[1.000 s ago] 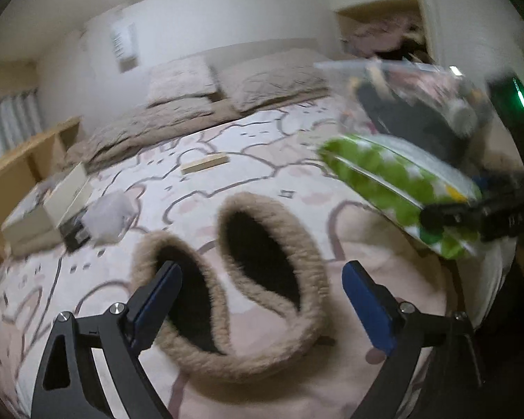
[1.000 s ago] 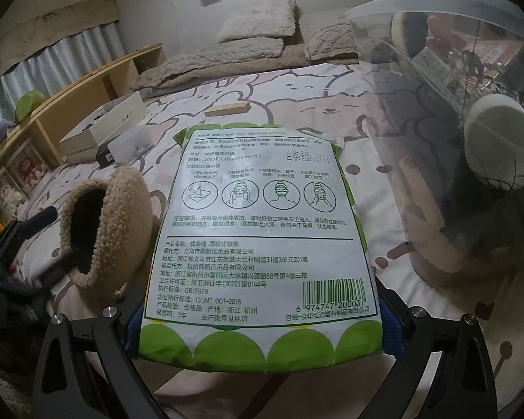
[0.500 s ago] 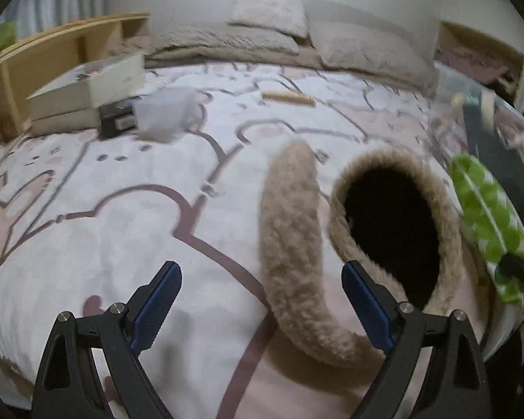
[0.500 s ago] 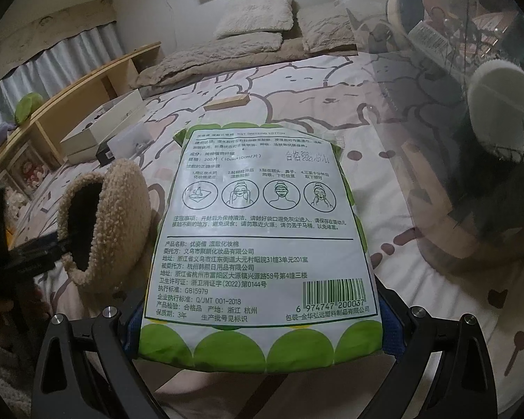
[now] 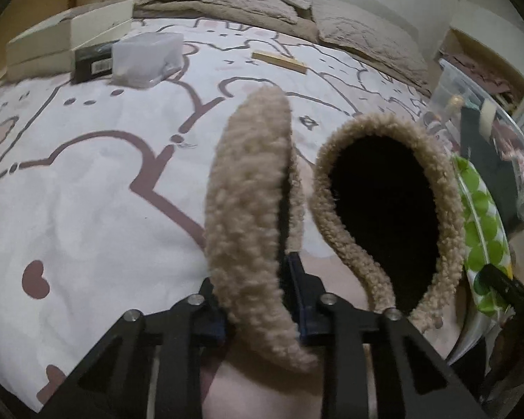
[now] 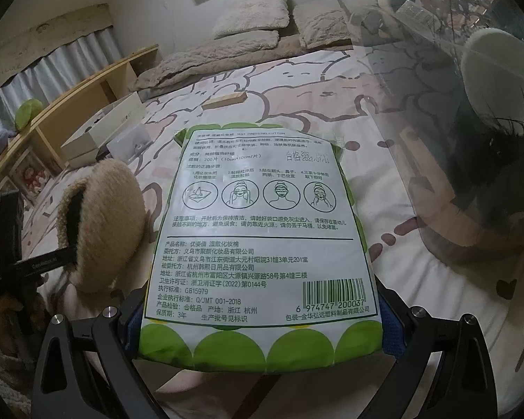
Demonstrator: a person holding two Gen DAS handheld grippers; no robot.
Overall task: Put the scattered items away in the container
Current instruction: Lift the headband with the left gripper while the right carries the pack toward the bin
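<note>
Left gripper point(image 5: 258, 300): clenched on tan fleece slipper point(image 5: 251, 209).
Right gripper point(image 6: 262, 328): grasping green-dotted cotton-pad packet point(image 6: 262, 244).
Done: clear plastic container point(image 6: 471, 104) seemingly part-filled.
Left: both loads, second fleece slipper point(image 5: 384, 216).

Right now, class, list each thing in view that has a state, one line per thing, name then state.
left hand-held gripper: shut on the fluffy earmuffs
fluffy earmuffs: gripped at one pad, dark inner faces showing
right hand-held gripper: shut on the green cotton-pad pack
green cotton-pad pack: held flat, printed back up
clear container: already holding items
white box: lying on the bed, lid state unclear
</note>
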